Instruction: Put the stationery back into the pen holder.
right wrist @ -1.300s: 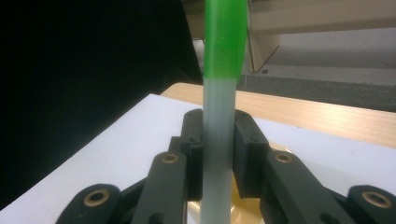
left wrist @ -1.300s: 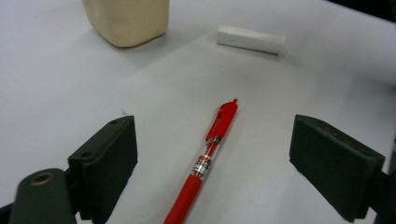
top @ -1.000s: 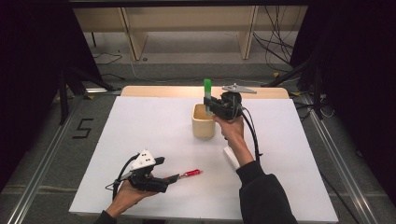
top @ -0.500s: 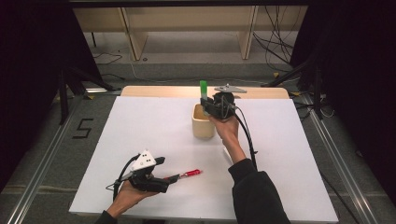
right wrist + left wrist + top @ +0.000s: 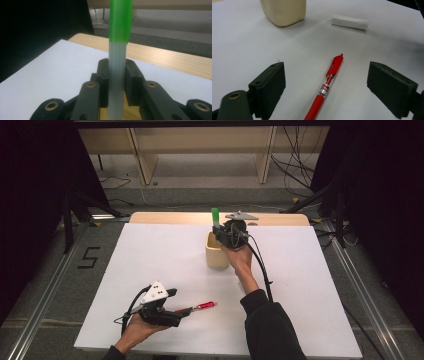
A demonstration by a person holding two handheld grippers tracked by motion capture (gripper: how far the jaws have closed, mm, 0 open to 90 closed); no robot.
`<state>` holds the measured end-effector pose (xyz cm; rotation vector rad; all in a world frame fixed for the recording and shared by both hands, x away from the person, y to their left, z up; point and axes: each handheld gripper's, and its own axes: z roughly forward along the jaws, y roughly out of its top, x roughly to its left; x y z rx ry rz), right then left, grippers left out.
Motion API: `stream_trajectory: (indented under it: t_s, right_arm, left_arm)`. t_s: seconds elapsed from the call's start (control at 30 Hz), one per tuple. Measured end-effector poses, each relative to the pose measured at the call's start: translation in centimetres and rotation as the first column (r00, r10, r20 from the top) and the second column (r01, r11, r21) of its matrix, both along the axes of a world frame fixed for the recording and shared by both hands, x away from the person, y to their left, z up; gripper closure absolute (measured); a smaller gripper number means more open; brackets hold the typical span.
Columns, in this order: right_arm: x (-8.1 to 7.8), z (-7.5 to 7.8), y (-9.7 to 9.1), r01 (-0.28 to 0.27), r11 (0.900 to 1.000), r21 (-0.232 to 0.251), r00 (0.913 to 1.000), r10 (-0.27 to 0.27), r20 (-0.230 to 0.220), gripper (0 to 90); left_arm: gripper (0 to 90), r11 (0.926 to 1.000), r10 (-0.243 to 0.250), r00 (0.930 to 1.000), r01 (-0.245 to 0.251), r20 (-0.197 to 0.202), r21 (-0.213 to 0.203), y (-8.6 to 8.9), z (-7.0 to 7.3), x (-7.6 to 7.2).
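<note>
A marker with a green cap [image 5: 215, 216] stands upright in my right gripper [image 5: 223, 233], whose jaws are shut on its pale barrel [image 5: 116, 75]; the green cap [image 5: 120, 20] rises above them. It hangs over the cream cup [image 5: 216, 257] at the back middle of the table. Near the front edge my left gripper [image 5: 182, 313] lies low on the table and open. A red pen [image 5: 327, 85] lies flat on the surface between its two wide jaws, untouched by them, its clip end [image 5: 205, 305] pointing right.
The white tabletop [image 5: 150, 255] ends in a wooden strip [image 5: 170, 217] at the back. A white cylinder [image 5: 350, 21] lies flat to the right of the cream cup [image 5: 283, 11] in the left gripper view. Dark curtains and floor rails flank the table.
My right gripper has shifted a little left and down with the green-capped marker, closer over the cup. The left gripper and the red pen have stayed put.
</note>
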<state>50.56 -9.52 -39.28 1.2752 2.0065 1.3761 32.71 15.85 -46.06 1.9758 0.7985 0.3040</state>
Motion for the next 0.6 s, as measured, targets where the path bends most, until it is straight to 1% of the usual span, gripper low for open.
stream_trajectory:
  t_s: [0.23, 0.37, 0.47, 0.5, 0.53, 0.6]
  right_arm:
    - [0.14, -0.37, 0.25, 0.001, 0.9999, -0.013, 1.0000, -0.001, -0.003, 76.9]
    - [0.17, -0.65, 0.53, -0.001, 0.9998, -0.021, 0.9999, 0.000, -0.011, 76.7]
    - [0.16, -0.89, 0.78, -0.004, 0.9996, -0.029, 0.9997, 0.003, -0.025, 76.4]
    - [0.14, -0.96, 0.86, -0.010, 0.9996, -0.025, 0.9993, 0.009, -0.036, 67.1]
    - [0.14, -0.96, 0.86, -0.010, 0.9996, -0.025, 0.9993, 0.009, -0.036, 67.1]
    - [0.16, -0.75, 0.74, -0.026, 0.9996, 0.009, 0.9980, 0.026, -0.058, 45.6]
  left_arm:
    - [14.9, 1.0000, 0.000, 1.0000, 0.000, 0.000, 0.003, -0.03, -0.04, 0.01]
    - [14.9, 1.0000, -0.001, 1.0000, 0.001, 0.002, 0.008, -0.04, -0.08, 0.02]
    - [14.9, 1.0000, 0.002, 1.0000, -0.002, 0.001, 0.004, -0.02, -0.09, 0.03]
    - [14.9, 1.0000, 0.004, 1.0000, -0.004, -0.001, 0.004, 0.00, -0.10, 0.03]
    - [14.9, 1.0000, 0.004, 1.0000, -0.004, -0.002, 0.004, 0.01, -0.11, 0.04]
    - [14.9, 1.0000, 0.005, 1.0000, -0.005, -0.002, 0.008, 0.04, -0.13, 0.07]
